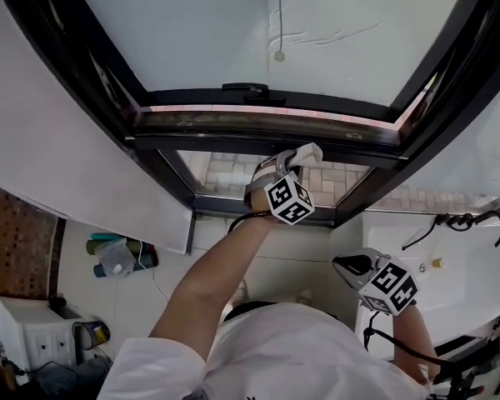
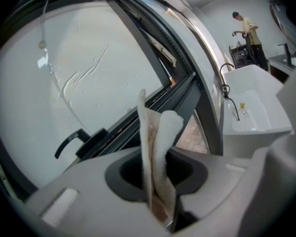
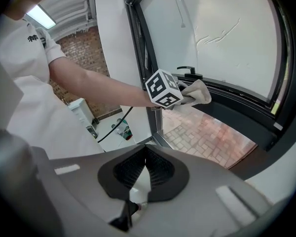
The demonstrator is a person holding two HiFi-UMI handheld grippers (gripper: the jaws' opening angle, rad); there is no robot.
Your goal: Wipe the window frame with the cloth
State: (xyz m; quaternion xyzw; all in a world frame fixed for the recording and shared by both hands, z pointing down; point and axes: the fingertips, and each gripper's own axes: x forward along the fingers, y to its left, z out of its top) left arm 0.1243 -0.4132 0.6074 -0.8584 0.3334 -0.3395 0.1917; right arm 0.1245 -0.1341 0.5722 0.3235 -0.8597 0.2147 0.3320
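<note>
Cloth (image 2: 160, 132) | we pinch it upright in left hand-held gripper (image 2: 158, 191), up near window frame (image 1: 258, 125) for wiping | right hand-held gripper (image 3: 144, 179) closed, empty, parked low

On your right is a white rectangular basin (image 1: 458, 265) with a thin black curved tap (image 1: 462, 221) over it and a small yellow item (image 1: 437, 263) on its rim. Down at your left, a cluster of teal and green plastic bottles (image 1: 117, 257) sits on the pale floor, near a white boxy appliance (image 1: 25, 332). Beside them you have a red-brown brick wall (image 1: 17, 240). Far beyond the basin, a person in a pale shirt (image 2: 249, 29) stands.
</note>
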